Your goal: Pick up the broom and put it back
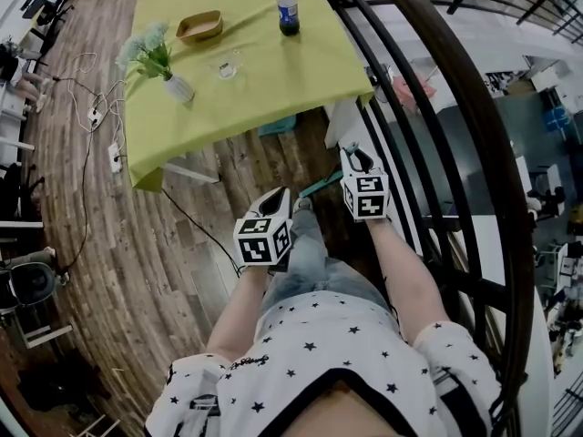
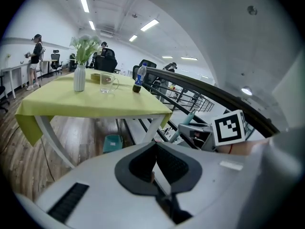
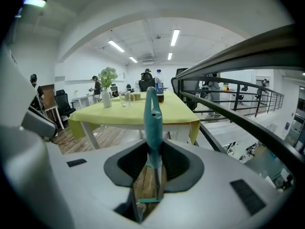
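Right tongs [image 3: 153, 171] clamp the teal broom [image 3: 151, 120] by its handle; left tongs [image 2: 155, 165] are closed, empty. Pickup looks done to me; putting it back remains.

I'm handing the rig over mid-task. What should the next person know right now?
Left claw: shut, empty, beside the right one.
Right claw: shut on the broom, around its teal handle.
Broom: handle points toward the table.
Done: broom gripped.
Left: put it back. Its storage spot isn't evident in view.
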The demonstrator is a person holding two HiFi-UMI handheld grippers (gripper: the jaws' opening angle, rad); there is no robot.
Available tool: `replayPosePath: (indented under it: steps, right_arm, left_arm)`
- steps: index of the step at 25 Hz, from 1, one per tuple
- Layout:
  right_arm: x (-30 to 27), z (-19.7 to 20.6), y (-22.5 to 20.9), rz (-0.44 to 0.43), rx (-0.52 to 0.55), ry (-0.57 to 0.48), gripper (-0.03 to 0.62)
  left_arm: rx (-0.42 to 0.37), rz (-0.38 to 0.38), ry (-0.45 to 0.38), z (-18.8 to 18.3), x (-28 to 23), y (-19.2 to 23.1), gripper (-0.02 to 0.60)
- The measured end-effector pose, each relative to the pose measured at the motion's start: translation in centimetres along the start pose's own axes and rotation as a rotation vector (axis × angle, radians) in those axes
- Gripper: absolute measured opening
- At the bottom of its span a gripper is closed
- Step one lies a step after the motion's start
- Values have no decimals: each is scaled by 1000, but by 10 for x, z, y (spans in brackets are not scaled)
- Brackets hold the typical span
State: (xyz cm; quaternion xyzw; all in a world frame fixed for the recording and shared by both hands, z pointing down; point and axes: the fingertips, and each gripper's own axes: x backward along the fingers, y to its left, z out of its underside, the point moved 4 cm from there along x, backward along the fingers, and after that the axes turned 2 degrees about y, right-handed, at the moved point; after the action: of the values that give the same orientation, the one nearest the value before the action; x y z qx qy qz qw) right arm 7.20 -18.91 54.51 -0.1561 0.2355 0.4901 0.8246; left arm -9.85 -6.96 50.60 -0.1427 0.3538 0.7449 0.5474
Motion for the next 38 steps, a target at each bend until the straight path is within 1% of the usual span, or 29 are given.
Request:
replayPosePath:
  steps: [8,10,15,19,26,32,38]
  right_arm:
    - [39,-12,11,-2,16,-40,87]
    - [50,-16,12,2,14,-45,87]
    - [75,-25,14,22,6,-56,87]
    - [87,-27,18,49,-8,-60,87]
    - [108,-28,16,163,-84,-73,87]
    - [115,-27,17,289,-163,-78,87]
    - [116,-25,24,395,-216,-92,87]
  left_arm:
    - [-11,5,-19,11,23,-8,12]
    - [-24,13,-16,12,27,-12,12]
    - [-73,45,-15,3,28,-22,12]
    - [-107,83,-14,-10,21,-24,12]
    - [-202,200,20,-34,7,-30,12]
    - [-303,325,95,-48,-13,-30,12]
    - [-381,426,137,-61,-30,-28,12]
